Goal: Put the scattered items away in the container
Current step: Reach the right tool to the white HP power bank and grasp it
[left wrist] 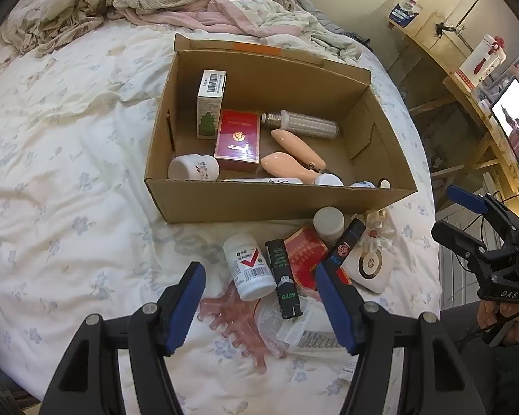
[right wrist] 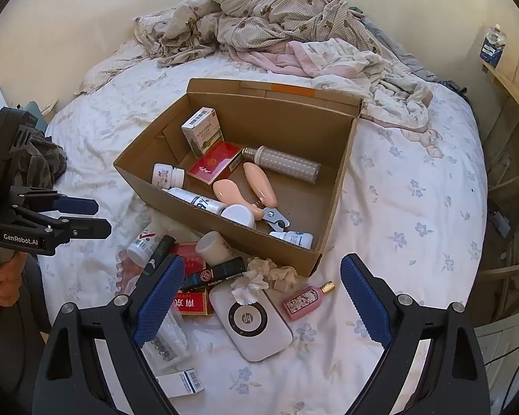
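**Both tools open above the clutter beside the box**

An open brown cardboard box (left wrist: 280, 204) sits on a bed covered by a white sheet with pale blue flowers (left wrist: 69, 173), and it serves as the landmark here. Inside the box lie a white carton with a green print and barcode (left wrist: 209, 103), a red glossy packet (left wrist: 238, 140), a white ribbed LED corn bulb with a metal screw base (left wrist: 301, 123), peach-handled pet nail clippers (left wrist: 294, 159) and a small white pill bottle on its side (left wrist: 193, 167); further white bottles lie against the near wall of the box.

Just outside that near wall the loose items are heaped on the sheet: a white pill bottle with a red tick label (left wrist: 249, 268), a black lighter marked AUTO (left wrist: 284, 288), a red flat packet with gold print (left wrist: 304, 256), a white round-capped jar (left wrist: 328, 223) touching the box wall, a second black lighter with a red emblem (left wrist: 346, 242), a white rounded HP device with a ringed centre (right wrist: 251, 323), a cream fabric flower scrunchie (right wrist: 270, 275), a pink translucent comb-like massager (left wrist: 231, 318) and a clear plastic bag (left wrist: 287, 325). A small pink perfume bottle with a gold cap (right wrist: 306, 299) lies just off the box's near right corner.

The left tool (left wrist: 259, 297) hangs over the heap with its blue pads apart, straddling the tick-label bottle and the AUTO lighter without touching them. The right tool (right wrist: 261, 306) is spread wide over the HP device, gripping nothing. A crumpled checked quilt (right wrist: 266, 10) lies beyond the box's far wall
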Demonstrator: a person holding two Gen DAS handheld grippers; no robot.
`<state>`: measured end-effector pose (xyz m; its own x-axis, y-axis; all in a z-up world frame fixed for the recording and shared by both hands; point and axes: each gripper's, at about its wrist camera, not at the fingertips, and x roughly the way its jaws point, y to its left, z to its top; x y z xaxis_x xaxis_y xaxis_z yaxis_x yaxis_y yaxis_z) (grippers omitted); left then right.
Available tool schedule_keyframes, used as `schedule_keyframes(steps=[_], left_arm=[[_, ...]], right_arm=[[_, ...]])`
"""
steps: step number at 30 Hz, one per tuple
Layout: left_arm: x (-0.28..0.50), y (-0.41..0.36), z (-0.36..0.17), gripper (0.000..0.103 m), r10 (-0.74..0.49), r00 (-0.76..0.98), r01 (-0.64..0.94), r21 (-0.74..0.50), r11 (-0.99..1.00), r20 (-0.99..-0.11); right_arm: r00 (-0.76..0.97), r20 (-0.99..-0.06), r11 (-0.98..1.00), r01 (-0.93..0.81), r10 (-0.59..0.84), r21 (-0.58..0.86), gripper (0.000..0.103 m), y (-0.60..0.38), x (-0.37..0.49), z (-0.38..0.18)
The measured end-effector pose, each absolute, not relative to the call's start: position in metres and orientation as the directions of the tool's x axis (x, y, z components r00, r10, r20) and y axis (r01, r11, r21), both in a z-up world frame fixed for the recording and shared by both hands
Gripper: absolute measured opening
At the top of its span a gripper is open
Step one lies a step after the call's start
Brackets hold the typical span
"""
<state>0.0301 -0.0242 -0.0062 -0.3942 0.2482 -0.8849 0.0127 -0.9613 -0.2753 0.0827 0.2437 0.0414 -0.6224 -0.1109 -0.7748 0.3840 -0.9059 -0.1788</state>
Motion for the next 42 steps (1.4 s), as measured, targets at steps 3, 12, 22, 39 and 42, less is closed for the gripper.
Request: schedule_keyframes(steps=[3, 12, 22, 39, 42], left_arm=[[0.03, -0.024, -0.006, 0.067, 0.249, -0.393, 0.014, -0.276, -0.961, -0.885], [0.031, -0.046, 0.003, 0.067, 0.241, -0.446, 0.095, -0.313, -0.945, -0.862], [0.025, -0.076, -0.004, 0.067, 0.23, -0.441, 0.222, -0.353, -0.909, -0.868], [0.027, -0.066, 0.002, 0.067, 0.234, -0.448, 0.177, -0.342, -0.923, -0.863], [0.029, -0.068, 0.002, 0.067, 0.233, -0.45, 0.179, -0.342, -0.922, -0.862]], right_arm=[[-0.621, -0.775, -0.907, 0.383, -0.111, -0.177, 0.094, 0.245, 0.083, 0.042], [-0.619, -0.78, -0.919, 0.353, -0.089, -0.176, 0.094, 0.254, 0.081, 0.042], [-0.433, -0.895, -0.949, 0.312, -0.108, -0.036, 0.093, 0.279, 0.063, 0.008], [-0.362, -0.917, -0.691, 0.621, 0.166, -0.37, 0.072, 0.202, 0.067, -0.093], [-0.362, -0.92, -0.677, 0.641, 0.15, -0.362, 0.067, 0.2, 0.073, -0.086]])
